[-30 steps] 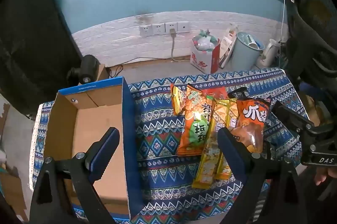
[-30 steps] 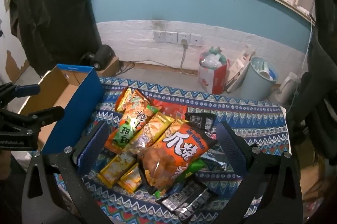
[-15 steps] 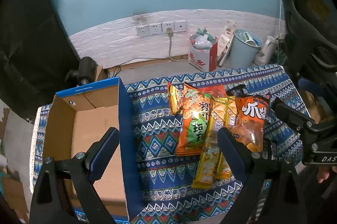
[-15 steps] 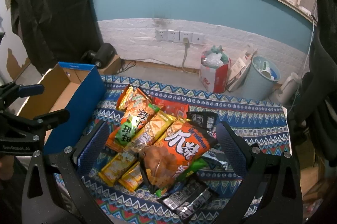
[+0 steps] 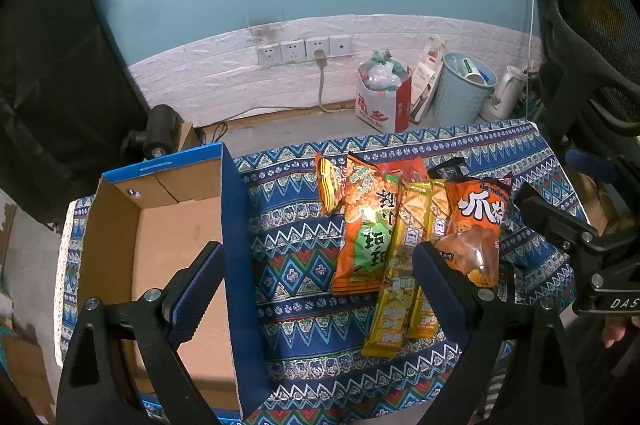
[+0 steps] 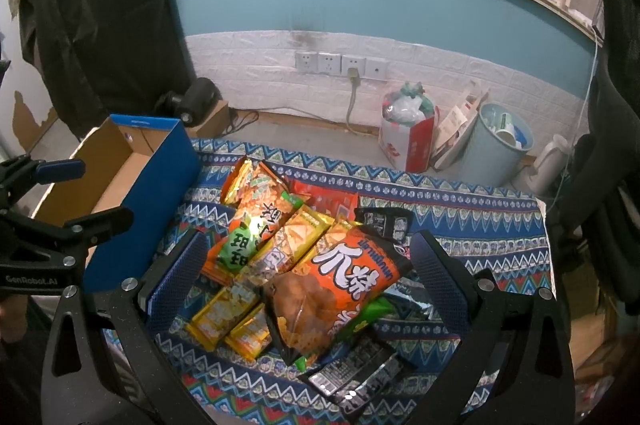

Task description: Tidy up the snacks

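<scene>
Left gripper [image 5: 318, 289] spread wide, empty, hovering over right wall of blue cardboard box [image 5: 236, 225]. Right gripper [image 6: 308, 279] spread wide, empty, above snack pile [image 6: 304, 257] on patterned tablecloth [image 6: 460, 225]. Pile lies just right of box; orange chip bag [image 6: 340, 289] on top.

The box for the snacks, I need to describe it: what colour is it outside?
Blue outside, plain brown cardboard inside; the box shows best in the right wrist view.
</scene>
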